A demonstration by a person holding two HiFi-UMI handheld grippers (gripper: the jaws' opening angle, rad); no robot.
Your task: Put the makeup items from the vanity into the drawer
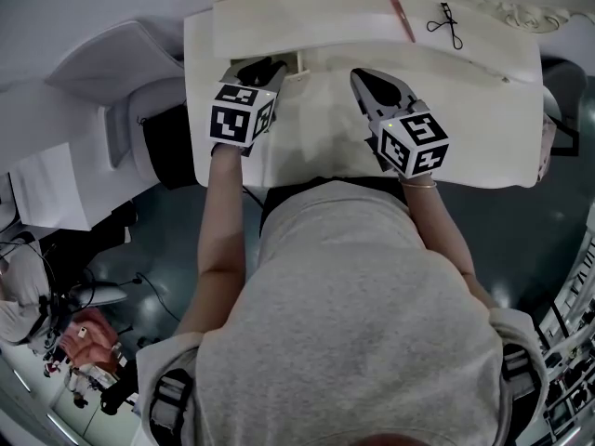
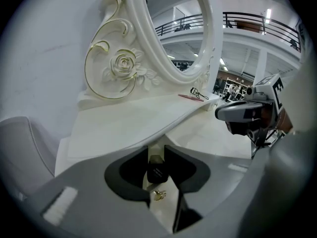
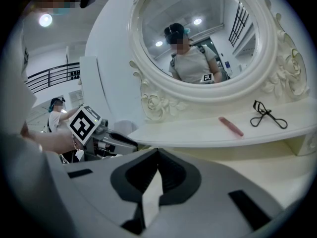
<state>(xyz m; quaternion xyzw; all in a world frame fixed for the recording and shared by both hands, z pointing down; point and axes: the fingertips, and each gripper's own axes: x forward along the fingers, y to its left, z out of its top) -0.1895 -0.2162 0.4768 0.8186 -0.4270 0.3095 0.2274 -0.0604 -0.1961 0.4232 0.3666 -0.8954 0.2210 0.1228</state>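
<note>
My left gripper [image 1: 268,66] [image 2: 157,151] is over the left part of the white vanity top [image 1: 465,110], shut on a small dark makeup tube [image 2: 156,172]. A little gold knob [image 2: 159,195] shows just below the tube. My right gripper [image 1: 364,77] [image 3: 157,152] is held above the middle of the top with its jaws together and nothing between them. On the raised back shelf [image 1: 307,12] lie a pink stick [image 1: 402,18] [image 3: 231,126] and a black eyelash curler [image 1: 447,24] [image 3: 266,114]. No drawer shows in any view.
An ornate oval mirror [image 3: 198,38] with carved roses [image 2: 121,66] stands at the back of the vanity. A white chair [image 1: 112,63] stands to the left. A person [image 3: 55,114] stands in the background.
</note>
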